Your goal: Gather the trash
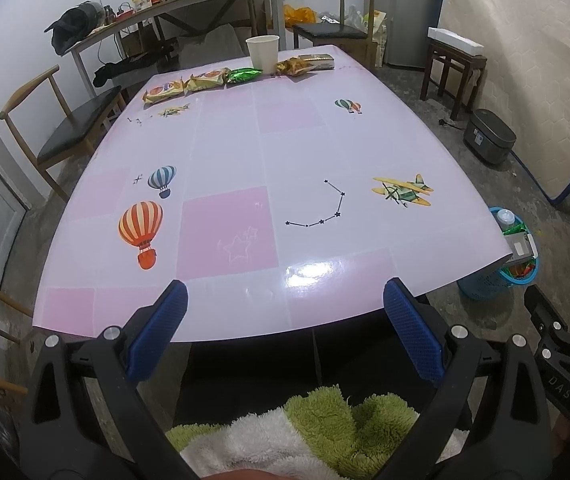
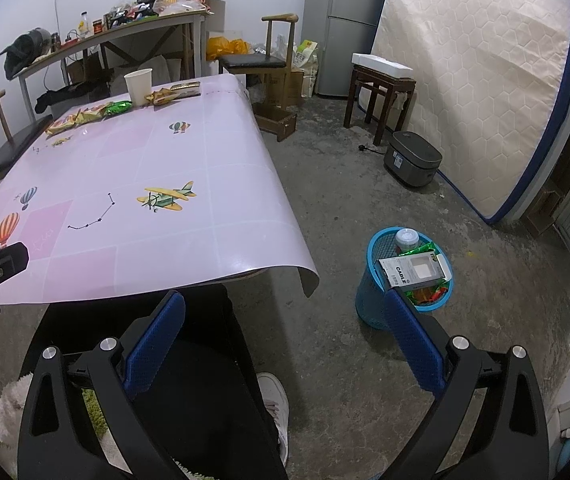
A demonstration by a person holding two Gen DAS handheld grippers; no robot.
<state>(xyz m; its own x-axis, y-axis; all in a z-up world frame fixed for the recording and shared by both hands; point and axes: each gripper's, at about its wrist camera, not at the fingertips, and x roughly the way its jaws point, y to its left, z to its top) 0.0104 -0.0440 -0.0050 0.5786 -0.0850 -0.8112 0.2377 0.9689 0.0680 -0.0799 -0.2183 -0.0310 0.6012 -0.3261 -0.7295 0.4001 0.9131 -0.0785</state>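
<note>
Several snack wrappers lie in a row along the far edge of the table [image 1: 245,152]: yellow packets [image 1: 165,91], a green wrapper [image 1: 244,75], a golden wrapper [image 1: 293,67]. A white paper cup [image 1: 263,53] stands among them. A blue waste basket [image 2: 405,276] on the floor right of the table holds a cable box, a bottle and wrappers. My left gripper [image 1: 285,300] is open and empty over the table's near edge. My right gripper [image 2: 285,312] is open and empty, low over the floor beside the basket.
Wooden chairs [image 1: 65,128] stand left of and behind the table. A cluttered side table [image 1: 181,4] runs along the back wall. A stool [image 2: 381,88], a rice cooker [image 2: 413,158] and a leaning mattress [image 2: 485,80] are on the right. A person's legs and shoe [image 2: 273,400] are below.
</note>
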